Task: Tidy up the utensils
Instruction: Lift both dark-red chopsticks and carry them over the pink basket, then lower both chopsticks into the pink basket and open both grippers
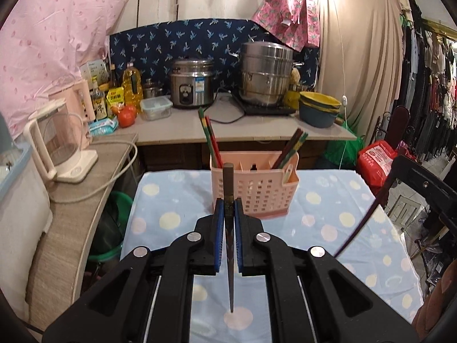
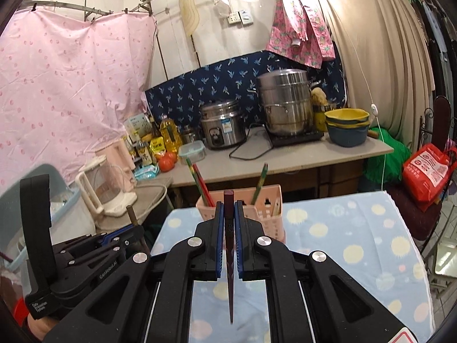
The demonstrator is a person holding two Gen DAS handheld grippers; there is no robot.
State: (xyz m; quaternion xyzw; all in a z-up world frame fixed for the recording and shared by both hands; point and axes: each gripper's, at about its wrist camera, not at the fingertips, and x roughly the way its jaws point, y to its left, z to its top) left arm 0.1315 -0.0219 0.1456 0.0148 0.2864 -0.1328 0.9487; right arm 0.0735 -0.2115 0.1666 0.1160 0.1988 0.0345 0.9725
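A pink slotted utensil basket (image 1: 254, 191) stands on the dotted blue cloth (image 1: 171, 200), with red-green chopsticks (image 1: 210, 140) in its left compartment and dark ones (image 1: 291, 148) at its right. My left gripper (image 1: 229, 208) is shut on a dark chopstick (image 1: 228, 188), held upright just in front of the basket. My right gripper (image 2: 229, 211) is shut on a dark red chopstick (image 2: 229, 208), also before the basket (image 2: 271, 214). The left gripper (image 2: 120, 237) shows at lower left in the right wrist view.
A kettle (image 1: 57, 143) stands on the side counter at left. The back counter (image 1: 257, 131) holds a rice cooker (image 1: 191, 85), a steamer pot (image 1: 265, 74), stacked bowls (image 1: 320, 108), bottles and a tomato. A red bag (image 1: 374, 160) sits at right.
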